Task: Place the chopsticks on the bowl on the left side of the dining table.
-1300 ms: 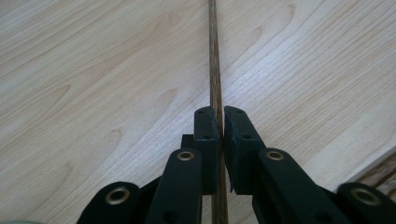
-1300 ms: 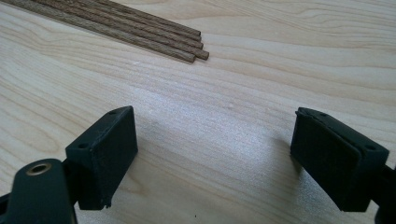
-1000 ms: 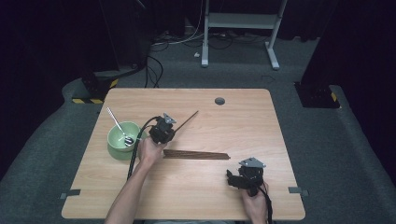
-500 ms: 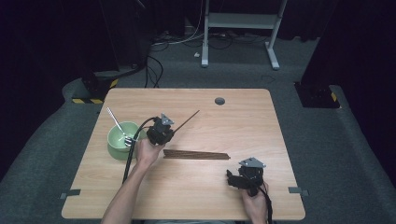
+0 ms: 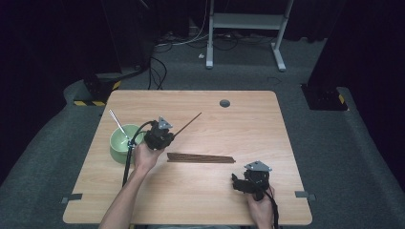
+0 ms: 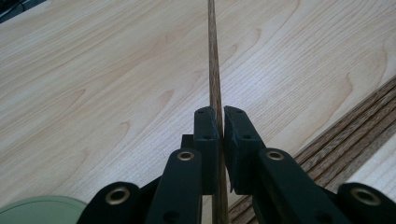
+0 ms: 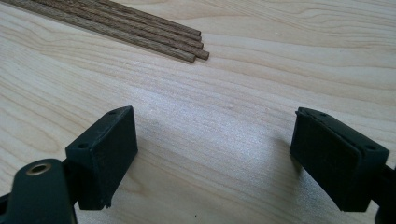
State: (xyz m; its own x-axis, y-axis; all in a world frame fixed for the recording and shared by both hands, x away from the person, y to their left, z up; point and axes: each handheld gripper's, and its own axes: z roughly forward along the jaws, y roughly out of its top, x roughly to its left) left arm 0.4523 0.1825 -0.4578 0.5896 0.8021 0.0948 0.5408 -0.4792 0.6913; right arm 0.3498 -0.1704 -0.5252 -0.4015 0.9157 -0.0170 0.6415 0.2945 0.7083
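Left tongs (image 5: 165, 132) pinch a chopstick (image 5: 188, 124) angled up beside the bowl (image 5: 114, 145)

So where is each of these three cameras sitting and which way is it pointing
High view: above the person's side, looking forward and down on the table; both forearms, left tongs and right tongs show.
Left gripper view: rides the left tongs, looking along one wooden stick clamped in its jaws; green bowl at the corner.
Right gripper view: rides the right tongs, jaws wide, facing the stick bundle.
Shared: all three views show the bundle.
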